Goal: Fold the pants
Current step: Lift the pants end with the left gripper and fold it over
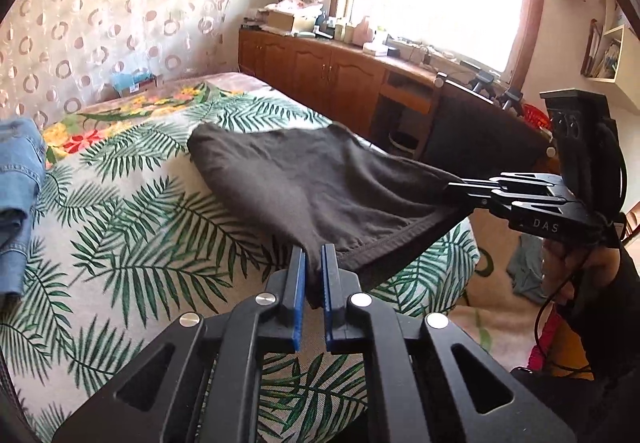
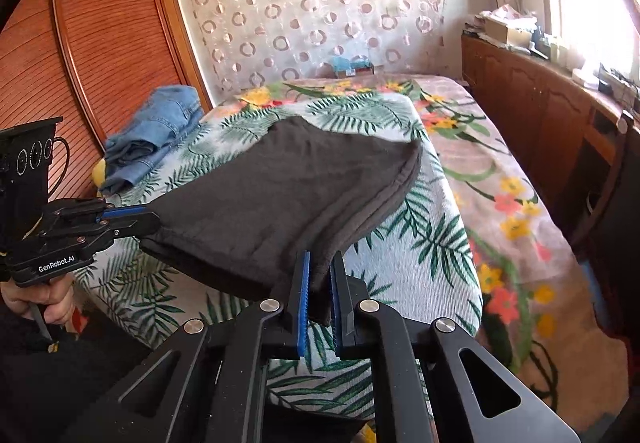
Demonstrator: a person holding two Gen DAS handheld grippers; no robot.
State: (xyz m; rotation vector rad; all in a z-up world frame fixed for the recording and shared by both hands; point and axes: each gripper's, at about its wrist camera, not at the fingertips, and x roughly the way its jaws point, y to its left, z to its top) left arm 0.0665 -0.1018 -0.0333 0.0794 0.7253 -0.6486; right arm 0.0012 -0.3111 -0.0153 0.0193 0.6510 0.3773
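Dark grey pants (image 1: 304,179) lie partly folded on the palm-leaf bedspread (image 1: 132,235), their near edge lifted off the bed. My left gripper (image 1: 314,255) is shut on the near hem, cloth pinched between its blue pads. In the same view my right gripper (image 1: 460,189) pinches the other near corner from the right. The right wrist view shows the pants (image 2: 292,187) stretched between my right gripper (image 2: 320,263), shut on the cloth, and my left gripper (image 2: 150,217) at the left corner. The far end rests on the bed.
Blue jeans (image 2: 152,139) lie folded at the bed's left side beside a wooden wardrobe (image 2: 100,43). A long wooden cabinet (image 1: 320,71) with clutter runs under the window on the right. A floral blanket (image 2: 500,203) hangs off the bed's right side. A hand (image 2: 44,299) holds the left gripper's handle.
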